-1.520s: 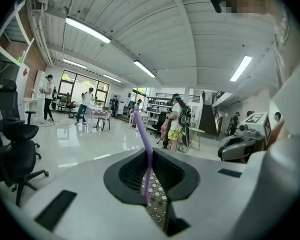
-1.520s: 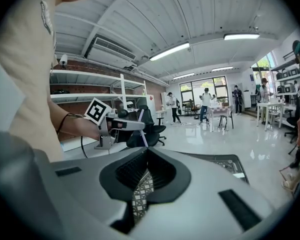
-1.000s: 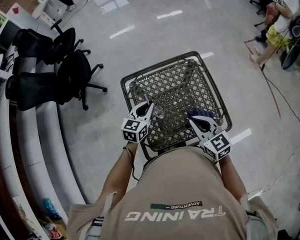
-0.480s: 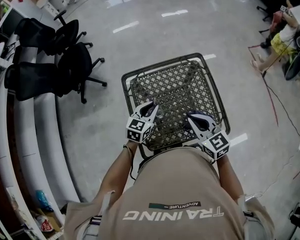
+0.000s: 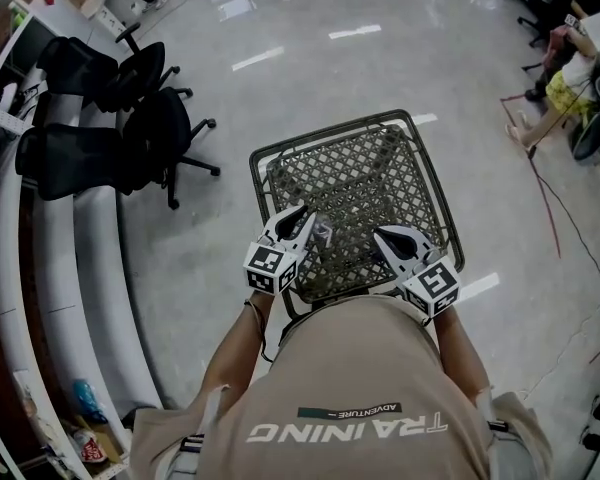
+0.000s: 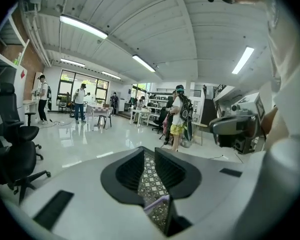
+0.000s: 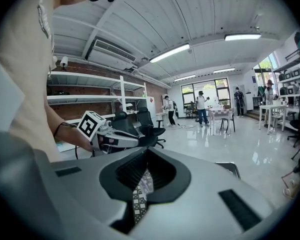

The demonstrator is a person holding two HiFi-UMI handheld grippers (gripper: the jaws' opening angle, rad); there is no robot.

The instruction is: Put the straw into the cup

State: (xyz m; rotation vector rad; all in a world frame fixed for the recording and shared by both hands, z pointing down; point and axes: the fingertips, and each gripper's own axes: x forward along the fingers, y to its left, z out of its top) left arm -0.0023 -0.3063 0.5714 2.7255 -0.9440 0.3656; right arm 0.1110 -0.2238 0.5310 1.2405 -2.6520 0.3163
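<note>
The shirt (image 5: 360,388) reads "TRAINING" under a smaller "ADVENTURE". The left gripper (image 6: 149,153) has its jaws a narrow slit apart, pinching a pale lilac straw (image 6: 157,204) low in the gap, while the right gripper (image 7: 145,160) has its jaws all but together on nothing, only mesh showing through. A clear cup (image 5: 323,230) stands on the mesh table (image 5: 360,173) just beside the left gripper's tips; its contents cannot be made out

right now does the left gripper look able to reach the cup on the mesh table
Probably yes. The left gripper is right beside the clear cup on the mesh table, with nothing between them. The right gripper is off to the far side. A pale straw seems to sit in its jaws.
</note>
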